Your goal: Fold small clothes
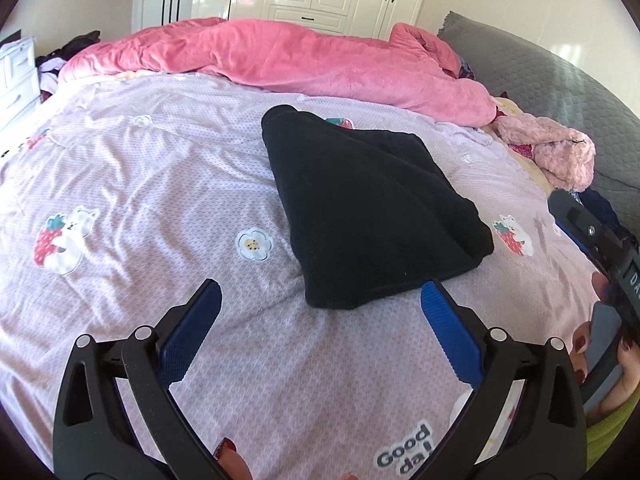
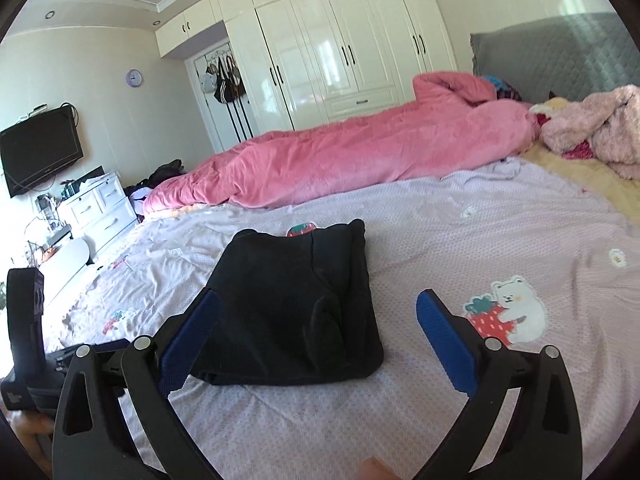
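A: Where does the black garment (image 1: 370,208) lie?

B: On the lilac printed bedsheet (image 1: 160,184), folded into a compact stack. From the left gripper (image 1: 320,312) it sits just ahead, its near hem between the two blue pads and a little beyond their tips. From the right gripper (image 2: 320,320) it lies ahead and to the left, with the left pad overlapping its near corner in the view; whether that pad touches the cloth I cannot tell.

A: And the jaws?

B: Both sets stand wide apart, with nothing pinched between them. The garment rests free on the sheet.

A: So which step is this?

B: I judge this fold finished and let go; the stack looks squared, though its near edge bulges a bit.

A: Next?

B: Probably a fresh piece. A fluffy pink garment (image 2: 600,128) lies well ahead and to the right of the right gripper, near the grey headboard (image 2: 560,52). Reaching it calls for a long stretch forward past the pink duvet (image 2: 360,160), then closing on one loose edge only.
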The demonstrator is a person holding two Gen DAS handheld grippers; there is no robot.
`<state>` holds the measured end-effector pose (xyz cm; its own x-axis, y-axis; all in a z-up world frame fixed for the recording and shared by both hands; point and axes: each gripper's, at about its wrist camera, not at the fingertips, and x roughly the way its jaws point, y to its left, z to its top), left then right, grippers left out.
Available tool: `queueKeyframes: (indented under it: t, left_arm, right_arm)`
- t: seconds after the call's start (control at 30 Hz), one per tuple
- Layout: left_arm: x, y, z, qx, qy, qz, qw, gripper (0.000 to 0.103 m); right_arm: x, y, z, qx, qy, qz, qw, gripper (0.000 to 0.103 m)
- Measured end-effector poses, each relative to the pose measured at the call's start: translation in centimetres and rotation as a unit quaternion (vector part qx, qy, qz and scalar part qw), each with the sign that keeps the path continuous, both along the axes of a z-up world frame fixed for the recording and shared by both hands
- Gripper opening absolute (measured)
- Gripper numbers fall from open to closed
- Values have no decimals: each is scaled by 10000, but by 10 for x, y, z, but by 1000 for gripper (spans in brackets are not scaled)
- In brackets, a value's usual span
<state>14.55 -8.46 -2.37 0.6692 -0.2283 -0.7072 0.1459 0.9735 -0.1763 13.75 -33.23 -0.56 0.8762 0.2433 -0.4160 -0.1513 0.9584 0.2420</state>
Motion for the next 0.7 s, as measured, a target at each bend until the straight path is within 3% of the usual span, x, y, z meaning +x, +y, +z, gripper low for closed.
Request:
queueKeyframes:
  t: [0.17,0.33,0.6,0.7]
  left_arm:
    - [-22,4,1,59,-105,55,9999,94]
    - [-42,8,-9,1,-26,110,9999,94]
    - [-66,13,-20,31,72,104,9999,94]
    - [-71,15,-26,-46,203,108,9997,94]
  right_arm:
    - [-29,7,-8,-434,10,-99,9990,99]
    - [-50,12,-17,-443,263,-66,9987,99]
    - [-61,29,-44,-689,1186,22,9905,99]
    - [-62,38,-45,-864,1188,50,9891,99]
